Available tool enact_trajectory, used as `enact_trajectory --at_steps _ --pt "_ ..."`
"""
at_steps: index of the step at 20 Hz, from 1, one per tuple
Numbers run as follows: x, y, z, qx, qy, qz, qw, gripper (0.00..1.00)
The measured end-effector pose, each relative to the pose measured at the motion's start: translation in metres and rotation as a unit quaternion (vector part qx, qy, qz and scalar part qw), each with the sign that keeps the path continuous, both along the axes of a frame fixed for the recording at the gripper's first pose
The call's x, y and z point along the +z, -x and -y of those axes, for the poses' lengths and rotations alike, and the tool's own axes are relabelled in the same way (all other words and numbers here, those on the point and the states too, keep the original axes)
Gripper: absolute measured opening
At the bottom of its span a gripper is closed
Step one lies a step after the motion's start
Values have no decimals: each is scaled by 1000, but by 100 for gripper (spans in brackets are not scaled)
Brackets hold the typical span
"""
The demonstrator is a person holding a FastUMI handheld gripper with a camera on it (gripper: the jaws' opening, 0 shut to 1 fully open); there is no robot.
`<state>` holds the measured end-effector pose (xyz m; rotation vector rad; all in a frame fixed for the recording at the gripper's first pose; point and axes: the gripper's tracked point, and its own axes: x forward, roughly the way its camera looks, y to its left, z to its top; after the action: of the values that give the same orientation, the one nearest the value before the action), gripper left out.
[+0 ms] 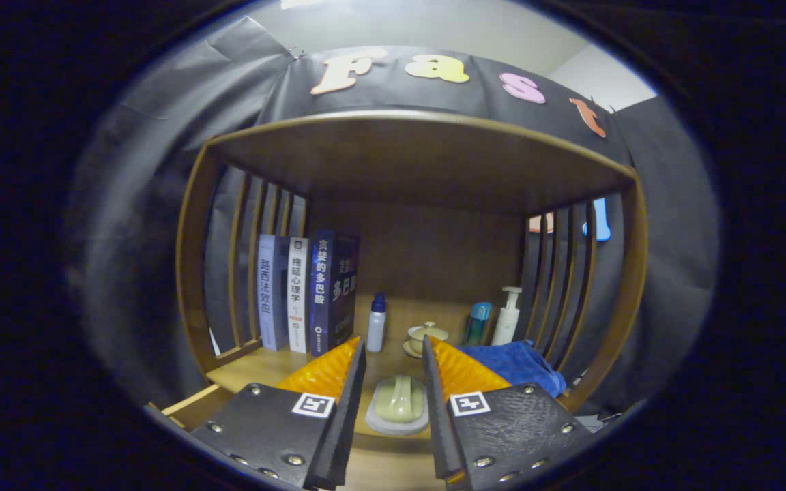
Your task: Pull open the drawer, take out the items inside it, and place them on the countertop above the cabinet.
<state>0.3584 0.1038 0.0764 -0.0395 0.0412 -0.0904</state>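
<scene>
Looks like I've got the pale green brush on its grey pad (398,406) parked on the wooden countertop (256,365), gripper (393,354) fingers apart around it, not squeezing, so mostly done I reckon.

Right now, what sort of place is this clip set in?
Probably a staged home corner in a recording booth: a wooden shelf backed by black cloth, holding books, bottles and a lidded cup. The gripper is open, a brush between its fingers.
</scene>
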Motion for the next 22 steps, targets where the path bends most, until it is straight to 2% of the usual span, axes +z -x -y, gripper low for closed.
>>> enact_trajectory --at_steps 5,11,20,22 --pt "-23 68 -2 1 -19 -5 1000 47" --pt "-59 138 -8 -14 3 37 999 47" --pt "-142 186 -40 15 21 4 1000 49" --pt "-155 188 -46 20 20 -7 1000 53"
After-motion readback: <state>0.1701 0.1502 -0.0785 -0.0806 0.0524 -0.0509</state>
